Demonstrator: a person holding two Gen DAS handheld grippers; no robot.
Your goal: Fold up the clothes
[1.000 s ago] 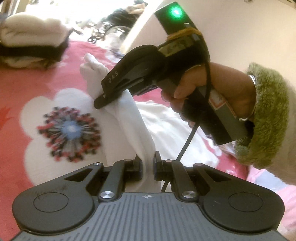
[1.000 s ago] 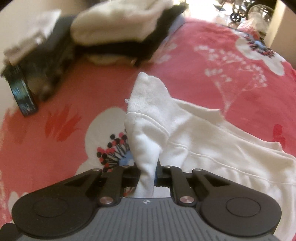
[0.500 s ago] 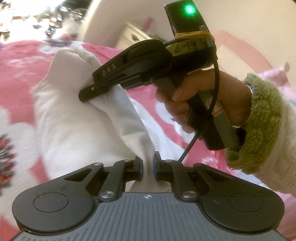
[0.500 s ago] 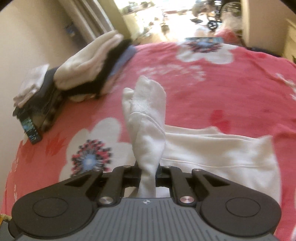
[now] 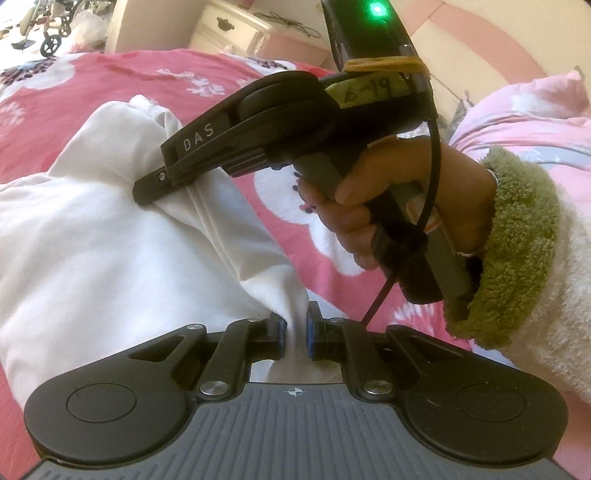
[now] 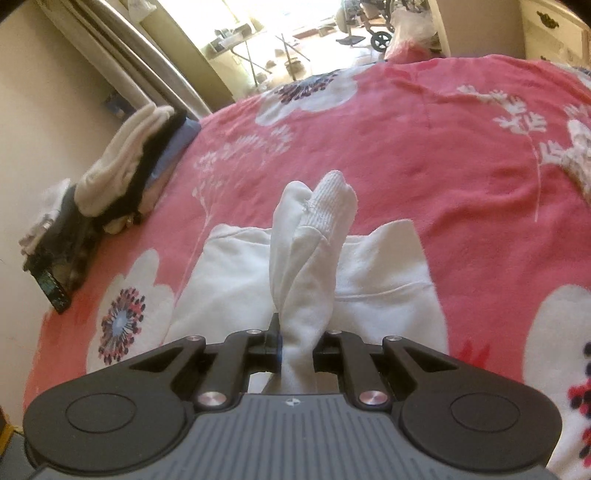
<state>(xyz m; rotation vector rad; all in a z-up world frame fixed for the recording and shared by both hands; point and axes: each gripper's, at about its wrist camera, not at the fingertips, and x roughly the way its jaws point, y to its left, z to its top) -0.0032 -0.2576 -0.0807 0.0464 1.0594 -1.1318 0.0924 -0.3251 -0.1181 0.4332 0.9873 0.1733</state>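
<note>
the left gripper [image 5: 294, 334] is closed down on a pinch of the white garment [image 5: 92, 258], its blue-edged pads pressing a narrow ridge of cloth that rises from between the fingers. from that pinch the fabric runs up and away in a taut fold to the right gripper [image 5: 147, 192], which shows in the left wrist view from the side, its black fingers clamped over the same fold near a ribbed cuff. a hand [image 5: 388, 206] wraps the right gripper's handle, a green fleece cuff [image 5: 517, 236] at the wrist, a cable trailing down past the fingers, and a green light [image 5: 376, 8] glowing on the unit at the top.

in the right wrist view the right gripper [image 6: 297, 350] is likewise closed on the garment: a bunched sleeve [image 6: 310, 251] stands up from between its fingers, twisted, with the ribbed cuff at its tip. behind and below the sleeve the body of the garment lies spread flat on the pink floral bedspread [image 6: 424, 140], a seam line crossing its right half.

further out, at the left edge of the bed against the wall, sits a stack of folded clothes [image 6: 125, 173], white on top of dark pieces, with a second smaller pile [image 6: 51, 218] just beside it. a white dresser [image 5: 236, 33] stands beyond the bed.
</note>
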